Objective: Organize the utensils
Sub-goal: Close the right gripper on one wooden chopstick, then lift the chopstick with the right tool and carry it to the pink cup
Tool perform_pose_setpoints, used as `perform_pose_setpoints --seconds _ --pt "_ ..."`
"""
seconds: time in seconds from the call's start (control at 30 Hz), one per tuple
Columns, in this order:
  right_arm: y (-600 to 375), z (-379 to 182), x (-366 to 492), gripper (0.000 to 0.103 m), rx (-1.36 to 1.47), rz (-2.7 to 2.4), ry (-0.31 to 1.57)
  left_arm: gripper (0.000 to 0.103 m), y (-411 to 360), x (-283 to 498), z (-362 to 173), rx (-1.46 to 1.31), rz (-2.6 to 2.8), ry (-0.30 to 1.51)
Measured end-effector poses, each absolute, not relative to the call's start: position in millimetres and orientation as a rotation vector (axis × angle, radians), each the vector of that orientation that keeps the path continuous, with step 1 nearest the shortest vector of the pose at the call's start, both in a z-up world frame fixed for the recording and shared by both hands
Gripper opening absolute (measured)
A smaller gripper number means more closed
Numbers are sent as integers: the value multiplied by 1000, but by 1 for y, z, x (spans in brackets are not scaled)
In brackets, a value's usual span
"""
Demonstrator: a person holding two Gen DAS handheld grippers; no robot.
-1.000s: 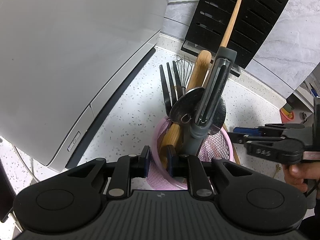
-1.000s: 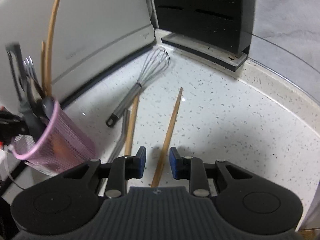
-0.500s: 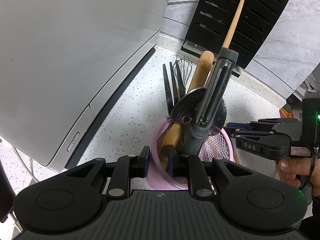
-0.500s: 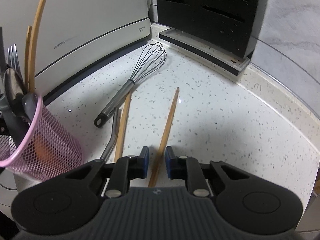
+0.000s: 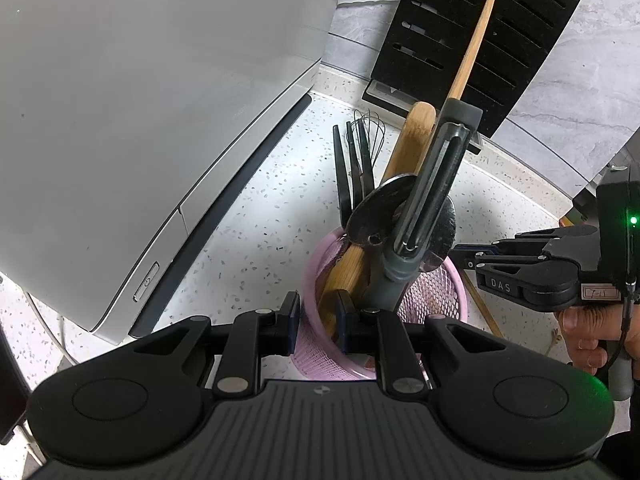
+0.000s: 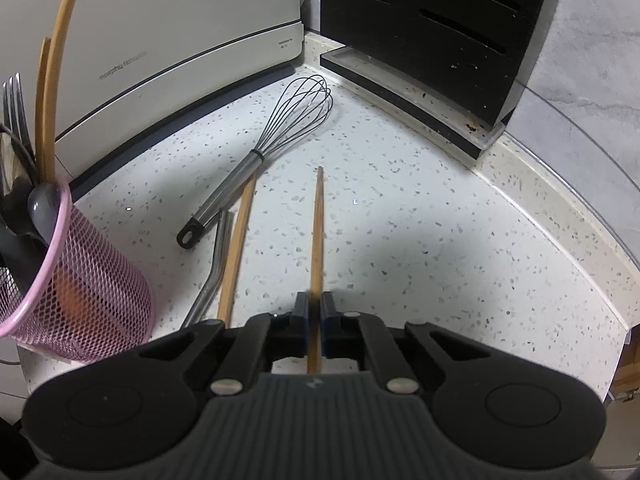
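A pink mesh utensil holder (image 5: 436,292) stands on the speckled counter, also in the right wrist view (image 6: 80,280). It holds a wooden rolling pin (image 5: 404,152), a grey peeler (image 5: 432,196), black forks (image 5: 352,168) and a chopstick (image 5: 470,48). My left gripper (image 5: 318,316) is shut on the holder's near rim. My right gripper (image 6: 315,314) is shut on a wooden chopstick (image 6: 318,224) lying on the counter. A second chopstick (image 6: 238,244), a whisk (image 6: 264,148) and a metal handle (image 6: 214,276) lie to its left.
A white appliance (image 6: 160,40) stands along the left, also in the left wrist view (image 5: 140,100). A black knife block (image 6: 432,32) stands at the back corner. The counter's raised edge (image 6: 560,220) curves along the right.
My right gripper has closed its fingers onto the chopstick on the counter. My left gripper has stayed shut on the holder's rim.
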State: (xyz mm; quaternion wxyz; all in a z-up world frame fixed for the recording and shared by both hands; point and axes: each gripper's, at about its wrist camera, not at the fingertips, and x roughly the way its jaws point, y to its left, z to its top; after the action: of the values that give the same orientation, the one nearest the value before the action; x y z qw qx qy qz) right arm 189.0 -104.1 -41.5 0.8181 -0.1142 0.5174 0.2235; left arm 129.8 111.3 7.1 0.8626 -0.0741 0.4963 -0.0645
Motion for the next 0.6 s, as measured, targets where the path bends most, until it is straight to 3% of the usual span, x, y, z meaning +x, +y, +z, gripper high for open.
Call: perform_pose_setpoints --seconds 0.6 --pt "-103 -40 188 1 -244 481 1099 20 114 130 6 -163 -142 1041"
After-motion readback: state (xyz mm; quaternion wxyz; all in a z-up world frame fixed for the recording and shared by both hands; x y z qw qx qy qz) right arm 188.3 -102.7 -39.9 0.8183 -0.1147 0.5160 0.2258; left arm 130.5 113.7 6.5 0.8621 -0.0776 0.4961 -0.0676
